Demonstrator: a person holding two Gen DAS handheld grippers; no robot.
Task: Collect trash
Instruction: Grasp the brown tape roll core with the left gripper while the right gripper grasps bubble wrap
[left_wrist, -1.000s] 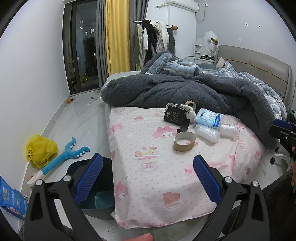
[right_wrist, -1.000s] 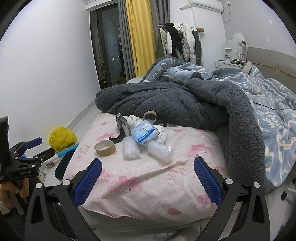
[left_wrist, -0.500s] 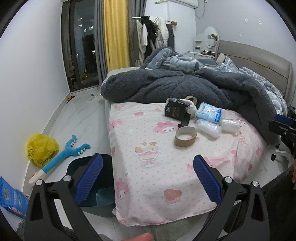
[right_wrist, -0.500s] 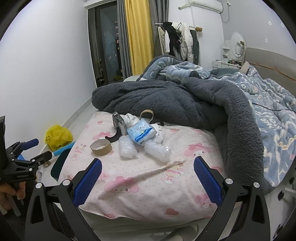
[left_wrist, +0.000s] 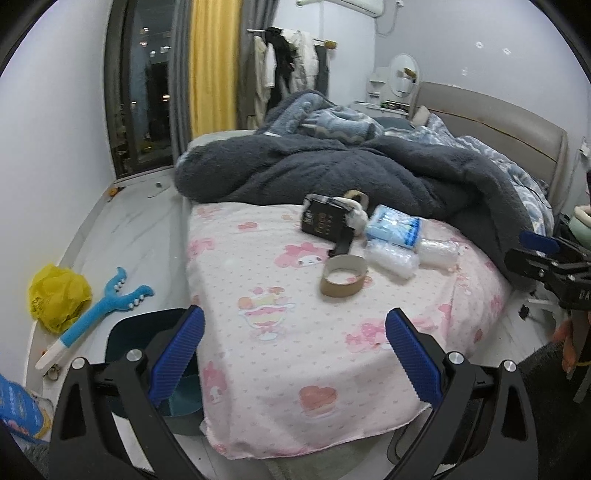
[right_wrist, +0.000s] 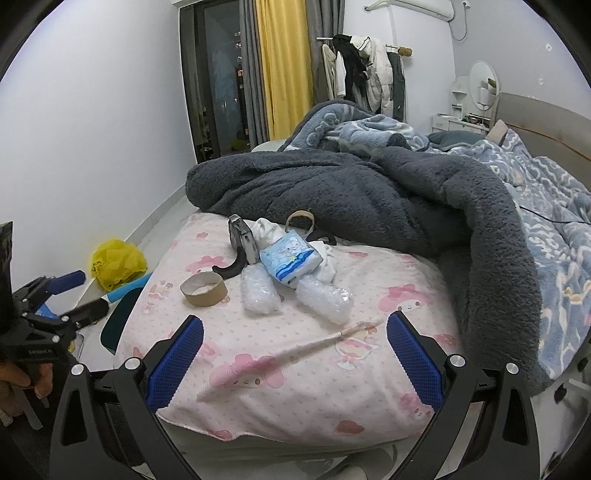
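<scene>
Trash lies on the pink sheet: a cardboard tape core (left_wrist: 343, 281) (right_wrist: 203, 289), a black packet (left_wrist: 323, 221) (right_wrist: 243, 239), a blue-white wrapper (left_wrist: 394, 230) (right_wrist: 290, 258), two bubble-wrap wads (left_wrist: 392, 258) (right_wrist: 258, 294), and a thin stick (right_wrist: 295, 350). A dark blue bin (left_wrist: 144, 332) stands on the floor beside the bed. My left gripper (left_wrist: 294, 350) is open and empty over the bed's corner, short of the trash. My right gripper (right_wrist: 294, 350) is open and empty above the stick.
A dark fluffy blanket (right_wrist: 369, 192) is heaped behind the trash. On the floor lie a yellow bag (left_wrist: 59, 295), a blue toy (left_wrist: 96, 314) and a blue packet (left_wrist: 18, 410). A white wall runs along the left.
Both grippers have moved closer to the bed; the trash looks larger and nearer. Nothing on the bed has moved. Both stay open.
</scene>
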